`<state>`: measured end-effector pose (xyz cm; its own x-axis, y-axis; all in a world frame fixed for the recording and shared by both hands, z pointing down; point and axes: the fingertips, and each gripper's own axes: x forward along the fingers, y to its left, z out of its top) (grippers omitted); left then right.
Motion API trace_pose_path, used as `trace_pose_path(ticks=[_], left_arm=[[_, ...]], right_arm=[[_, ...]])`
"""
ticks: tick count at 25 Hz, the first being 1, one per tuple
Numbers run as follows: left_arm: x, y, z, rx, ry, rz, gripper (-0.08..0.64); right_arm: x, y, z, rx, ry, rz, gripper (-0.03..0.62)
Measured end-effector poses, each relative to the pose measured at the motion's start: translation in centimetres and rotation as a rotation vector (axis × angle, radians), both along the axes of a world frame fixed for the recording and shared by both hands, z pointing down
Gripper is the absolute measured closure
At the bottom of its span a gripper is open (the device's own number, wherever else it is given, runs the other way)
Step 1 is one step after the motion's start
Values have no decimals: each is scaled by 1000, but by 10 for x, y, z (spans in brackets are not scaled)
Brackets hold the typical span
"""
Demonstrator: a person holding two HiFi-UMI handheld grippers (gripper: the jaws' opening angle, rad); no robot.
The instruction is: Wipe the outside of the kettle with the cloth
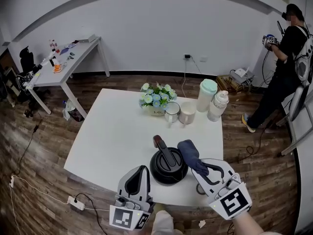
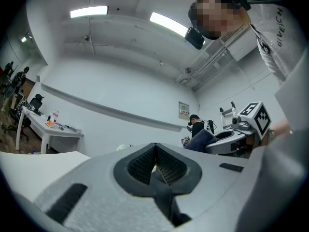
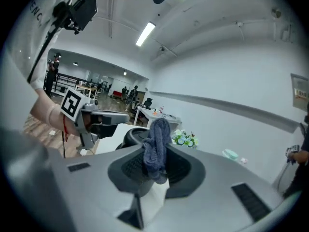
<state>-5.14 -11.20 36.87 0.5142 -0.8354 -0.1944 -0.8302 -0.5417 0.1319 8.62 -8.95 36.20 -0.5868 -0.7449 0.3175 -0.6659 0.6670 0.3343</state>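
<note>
Right gripper (image 1: 203, 169) clamps a dark blue cloth (image 1: 190, 152) against the black kettle (image 1: 168, 169) on a white table (image 1: 117, 131); left gripper (image 1: 141, 172), jaws together and empty, flanks it.

Pale grey left gripper (image 1: 142, 170) and right gripper (image 1: 203, 166) with black ribbed pads (image 2: 139, 166), white cube (image 1: 128, 218) of black square markers on each, white printed top (image 2: 273, 33), red wrist string (image 3: 64, 128)
</note>
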Motion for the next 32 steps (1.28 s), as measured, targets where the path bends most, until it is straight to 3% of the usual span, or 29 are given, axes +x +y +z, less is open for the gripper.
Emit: trace_pose_path(ticks=[15, 21, 26, 29, 32], left_arm=[[28, 38, 7, -17, 8, 22, 554], [34, 56, -1, 6, 4, -2, 554], [36, 74, -6, 3, 8, -14, 554], [30, 82, -7, -6, 19, -36, 554], [28, 88, -2, -15, 10, -49, 552]], right_arm=[[-49, 71, -9, -106, -121, -163, 537], [-45, 87, -26, -69, -135, -166, 537], [-38, 103, -55, -5, -245, -158, 537], [-34, 114, -62, -26, -283, -158, 537], [-29, 120, -51, -65, -263, -155, 537]])
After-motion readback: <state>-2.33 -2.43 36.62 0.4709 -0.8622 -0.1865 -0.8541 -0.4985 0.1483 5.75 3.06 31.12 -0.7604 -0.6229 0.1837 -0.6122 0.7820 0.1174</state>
